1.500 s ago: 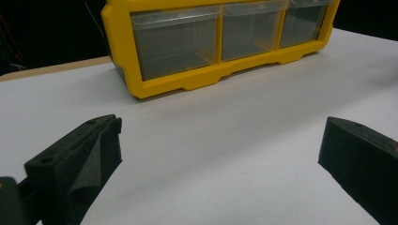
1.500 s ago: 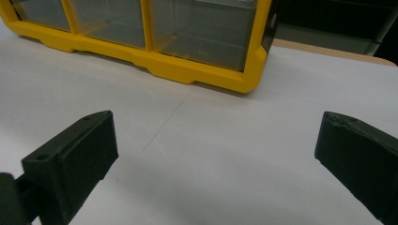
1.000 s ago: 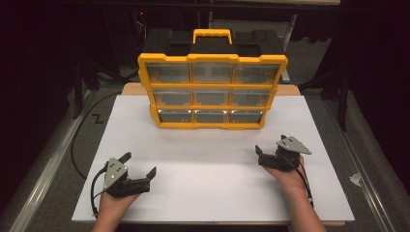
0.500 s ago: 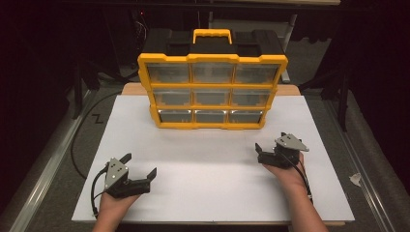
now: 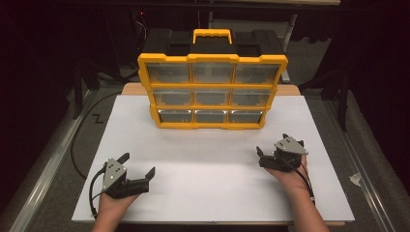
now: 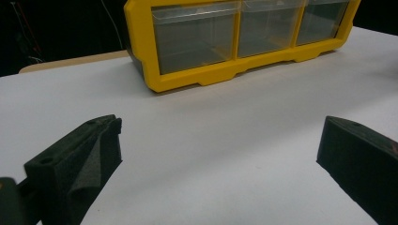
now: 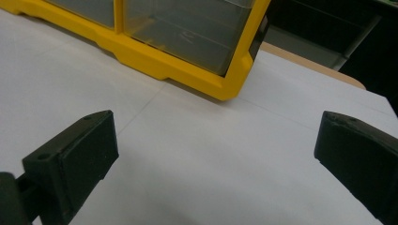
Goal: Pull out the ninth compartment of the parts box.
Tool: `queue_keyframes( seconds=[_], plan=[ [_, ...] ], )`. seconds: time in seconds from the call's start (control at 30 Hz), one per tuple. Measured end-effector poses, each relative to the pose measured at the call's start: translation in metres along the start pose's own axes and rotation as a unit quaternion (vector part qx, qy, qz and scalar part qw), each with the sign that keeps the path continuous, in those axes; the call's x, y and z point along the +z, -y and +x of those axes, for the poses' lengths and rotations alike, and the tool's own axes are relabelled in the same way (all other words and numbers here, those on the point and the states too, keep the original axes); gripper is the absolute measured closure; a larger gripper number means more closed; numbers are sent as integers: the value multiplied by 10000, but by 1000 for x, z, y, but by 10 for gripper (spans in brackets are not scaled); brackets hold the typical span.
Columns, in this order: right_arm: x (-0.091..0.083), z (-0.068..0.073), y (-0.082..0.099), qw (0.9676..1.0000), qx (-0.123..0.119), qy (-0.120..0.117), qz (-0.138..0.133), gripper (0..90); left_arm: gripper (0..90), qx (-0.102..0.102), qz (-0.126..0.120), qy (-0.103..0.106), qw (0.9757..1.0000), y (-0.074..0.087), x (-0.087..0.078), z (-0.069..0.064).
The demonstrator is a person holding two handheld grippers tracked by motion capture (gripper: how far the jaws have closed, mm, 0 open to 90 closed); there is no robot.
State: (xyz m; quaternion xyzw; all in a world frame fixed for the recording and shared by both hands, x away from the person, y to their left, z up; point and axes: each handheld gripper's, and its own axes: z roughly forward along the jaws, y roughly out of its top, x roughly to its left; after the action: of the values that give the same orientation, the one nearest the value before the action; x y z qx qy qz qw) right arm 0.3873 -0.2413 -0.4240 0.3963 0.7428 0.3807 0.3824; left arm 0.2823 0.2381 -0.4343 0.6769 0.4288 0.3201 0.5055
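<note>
Both pairs of fingers stand wide apart and hold nothing: the left gripper [image 5: 138, 166] rests near the front left of the white sheet [image 5: 208, 159], the right gripper [image 5: 271, 151] near its front right, each in a hand. Ahead of them, well apart from both, stands the yellow drawer organizer [image 5: 212, 89], upright at the far middle of the sheet. It has a yellow frame, a black body, a yellow carry handle [image 5: 212, 35] on top, and nine clear drawers in three rows of three, all pushed in. In the left gripper view its bottom row [image 6: 234, 35] shows clear and see-through; whether anything lies inside cannot be told. The right gripper view shows the organizer's lower right corner [image 7: 234, 79] resting on the sheet. The sheet covers a wooden desk [image 5: 130, 89], whose edge shows behind the organizer. Around the desk the room is dark. A black cable [image 5: 77, 140] curves along the grey floor at the left, and a scrap of tape [image 5: 355, 179] lies at the right.
</note>
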Motion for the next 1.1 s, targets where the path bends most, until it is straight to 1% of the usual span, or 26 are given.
queue_keyframes(
  seconds=[0.1, 0.17, 0.27, 0.33, 0.4, 0.47, 0.5, 0.57, 0.6, 0.67, 0.73, 0.83, 0.87, 0.9, 0.93, 1.0, 1.03, 1.07, 1.1],
  plan=[
    [-3, 2, 1, 9998, -150, 44, 81, 16, 6, -10, 76, 84, 9999, 1, 1, 0],
    [-4, 4, 2, 9996, -241, 48, 122, 22, 6, 6, 71, 89, 9999, 2, 1, -1],
    [-7, 7, 1, 9989, -444, 14, 137, 9, 6, 49, -23, 51, 10000, 2, 1, -2],
    [-8, 9, 1, 9984, -542, 56, 139, 9, 6, 41, -73, 41, 10000, 2, 1, -2],
    [-8, 11, 1, 9975, -676, 90, 168, 10, 6, 35, -77, 65, 9999, 2, 1, -2],
    [-9, 13, 1, 9963, -820, 138, 211, 10, 6, 48, -89, 44, 9999, 2, 1, -2],
    [-9, 14, 1, 9960, -855, 153, 231, 10, 6, 40, -101, 59, 9999, 2, 1, -1],
    [-9, 17, 2, 9940, -1059, 129, 259, 10, 6, 28, -97, 74, 9999, 2, 1, -1],
    [-9, 17, 2, 9940, -1059, 129, 259, 10, 6, 37, -98, 64, 9999, 2, 1, -1],
    [-9, 19, 3, 9919, -1226, 177, 273, 9, 3, 61, -121, 19, 9999, 2, 1, -1],
    [-9, 22, 3, 9905, -1334, 199, 284, 10, 1, 70, -147, -29, 9999, 2, 0, -1],
    [-9, 23, 3, 9884, -1474, 241, 283, 10, 1, 51, -121, 13, 9999, 2, 0, -1],
    [-10, 24, 2, 9866, -1580, 269, 293, 10, 1, 47, -105, 15, 9999, 1, 0, -1],
    [-10, 26, 2, 9841, -1723, 315, 292, 10, 1, 41, -102, 18, 9999, 1, 0, -1],
    [-10, 26, 2, 9841, -1723, 315, 292, 10, 1, 48, -109, 13, 9999, 1, 0, -1],
    [-10, 28, 2, 9823, -1810, 356, 313, 10, 2, 67, -118, 2, 9999, 1, 0, -2],
    [-11, 29, 1, 9794, -1950, 401, 331, 10, 1, 86, -114, -3, 9999, 1, 0, -2],
    [-11, 30, 1, 9789, -1977, 407, 331, 10, 1, 96, -107, -2, 9999, 1, 0, -2],
    [-11, 32, 1, 9770, -2057, 447, 337, 9, 1, 136, -122, -23, 9998, 1, 0, -2]
  ],
)
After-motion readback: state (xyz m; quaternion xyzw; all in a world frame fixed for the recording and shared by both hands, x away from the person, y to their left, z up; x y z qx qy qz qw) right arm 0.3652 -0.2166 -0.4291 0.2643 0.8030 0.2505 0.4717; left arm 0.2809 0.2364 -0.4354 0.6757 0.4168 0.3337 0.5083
